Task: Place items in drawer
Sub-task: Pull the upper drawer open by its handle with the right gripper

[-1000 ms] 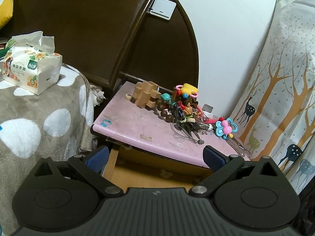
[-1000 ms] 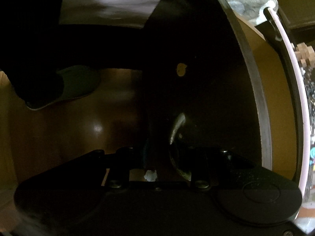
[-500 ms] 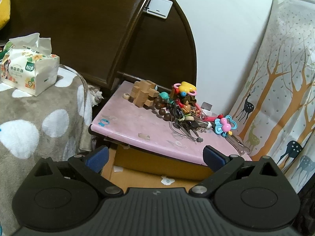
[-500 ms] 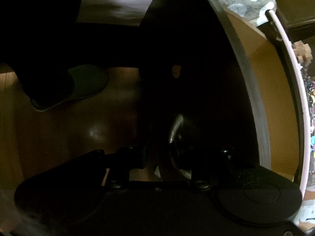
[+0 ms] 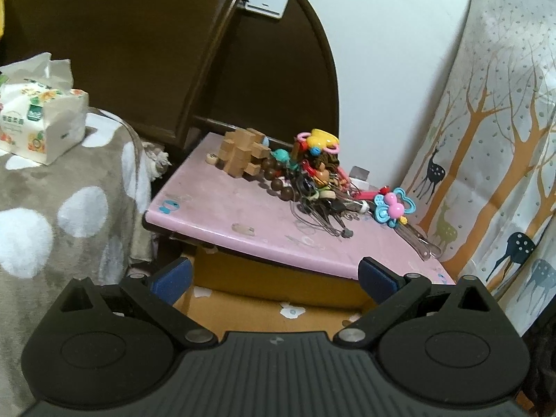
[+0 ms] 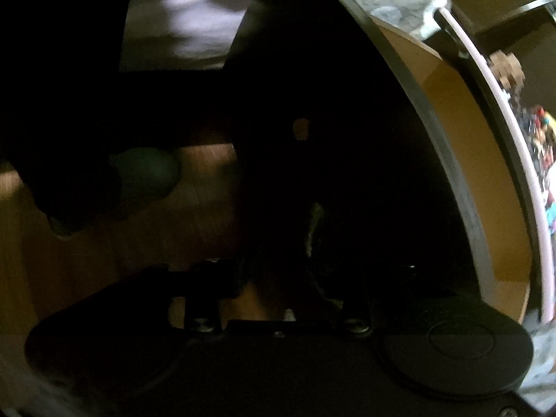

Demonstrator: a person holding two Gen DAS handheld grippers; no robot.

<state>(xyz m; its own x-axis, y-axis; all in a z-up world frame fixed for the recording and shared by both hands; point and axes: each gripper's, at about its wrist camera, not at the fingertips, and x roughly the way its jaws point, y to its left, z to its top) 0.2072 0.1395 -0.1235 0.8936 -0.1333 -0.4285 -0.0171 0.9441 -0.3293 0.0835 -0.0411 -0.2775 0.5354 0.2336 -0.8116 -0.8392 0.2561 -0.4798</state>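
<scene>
A pink-topped nightstand (image 5: 243, 208) carries a wooden block puzzle (image 5: 243, 154), brown beads (image 5: 276, 180), a tangle of keychains (image 5: 319, 184) and a blue and pink butterfly toy (image 5: 394, 206). Under the top, the drawer (image 5: 264, 304) stands pulled out, showing its tan floor. My left gripper (image 5: 274, 278) hovers open and empty over the drawer's front. In the dim right wrist view, the drawer's dark front panel (image 6: 347, 139) fills the middle. My right gripper (image 6: 295, 278) is opening, with the metal handle (image 6: 314, 226) between its jaws and the pads drawn off it.
A tissue pack (image 5: 38, 128) rests on a grey spotted blanket (image 5: 52, 226) to the left. A dark headboard (image 5: 156, 52) rises behind, and a deer-print curtain (image 5: 486, 173) hangs on the right. A person's slippered foot (image 6: 146, 173) stands on the wooden floor (image 6: 208, 160) beside the drawer.
The drawer has slid further out, so more of its tan floor shows. The right gripper's jaws, earlier shut on the handle, have spread apart.
</scene>
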